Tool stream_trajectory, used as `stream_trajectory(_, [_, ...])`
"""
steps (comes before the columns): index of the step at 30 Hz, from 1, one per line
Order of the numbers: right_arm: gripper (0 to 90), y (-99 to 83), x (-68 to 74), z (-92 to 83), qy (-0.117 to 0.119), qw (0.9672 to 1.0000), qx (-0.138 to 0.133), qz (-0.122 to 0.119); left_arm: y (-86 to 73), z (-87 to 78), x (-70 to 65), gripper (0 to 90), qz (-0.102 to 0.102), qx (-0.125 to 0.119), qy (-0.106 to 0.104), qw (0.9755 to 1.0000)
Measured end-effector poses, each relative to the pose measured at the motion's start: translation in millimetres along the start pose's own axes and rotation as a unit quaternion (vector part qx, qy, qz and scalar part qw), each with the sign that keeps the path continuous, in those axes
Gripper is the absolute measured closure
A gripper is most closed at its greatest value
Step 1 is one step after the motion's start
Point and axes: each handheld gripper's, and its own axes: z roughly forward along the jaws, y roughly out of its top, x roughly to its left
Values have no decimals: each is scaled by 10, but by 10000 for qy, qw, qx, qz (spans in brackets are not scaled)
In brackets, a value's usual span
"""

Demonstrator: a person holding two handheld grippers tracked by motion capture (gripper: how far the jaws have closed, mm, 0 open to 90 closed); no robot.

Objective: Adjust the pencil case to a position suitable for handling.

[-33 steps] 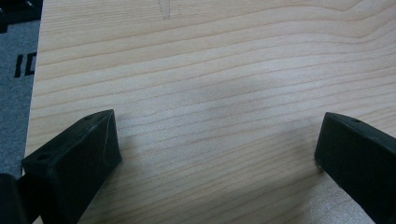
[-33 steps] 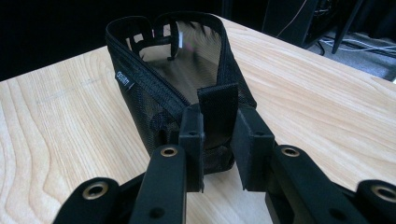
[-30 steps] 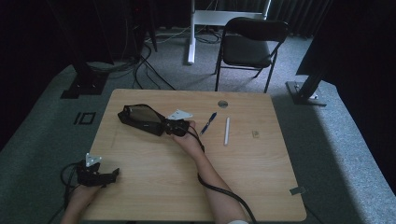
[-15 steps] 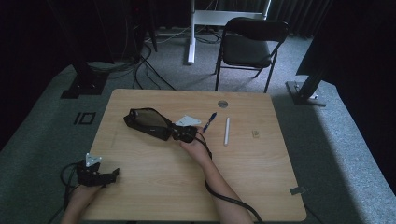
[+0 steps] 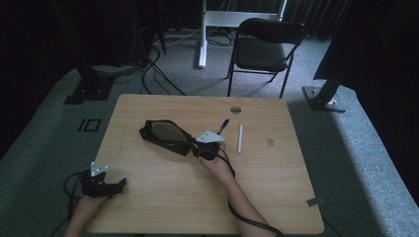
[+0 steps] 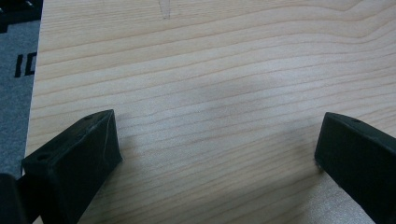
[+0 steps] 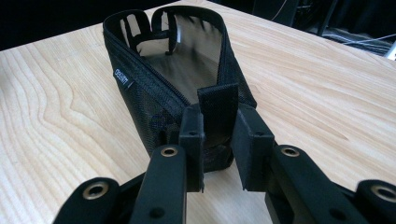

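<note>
The right gripper [image 7: 218,135] is clamped on the mesh pouch [image 7: 173,79] by its end tab [image 7: 218,109]; the tab appears thin, so slippage is judged possible. The left gripper [image 6: 215,154] is spread empty.

Black mesh pouch [image 5: 165,137] with a black strap tab [image 7: 217,109] on the light wood-grain table [image 5: 276,192]. White pen [image 5: 240,138] at its 3 o'clock; blue-tipped pen [image 5: 223,124], black chair [image 5: 264,44], grey carpet [image 5: 346,148].

The high view looks down on the table [image 5: 163,197]; both gripper views skim that tabletop closely.
</note>
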Motion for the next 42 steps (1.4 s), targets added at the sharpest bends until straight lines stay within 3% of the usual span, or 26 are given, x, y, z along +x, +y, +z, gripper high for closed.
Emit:
stream_trajectory(9, [745, -111, -13, -159, -72, 9999, -26, 68, 0, 0, 0, 1, 0, 0, 0, 10000])
stream_trajectory(15, [745, -177, 4, -272, -146, 9999, 5, -63, 0, -1, -4, 1, -13, 3, 18, 10000])
stream_trajectory(42, [745, -455, -3, -802, -441, 9990, -34, 96, 0, -1, -4, 1, -14, 3, 17, 10000])
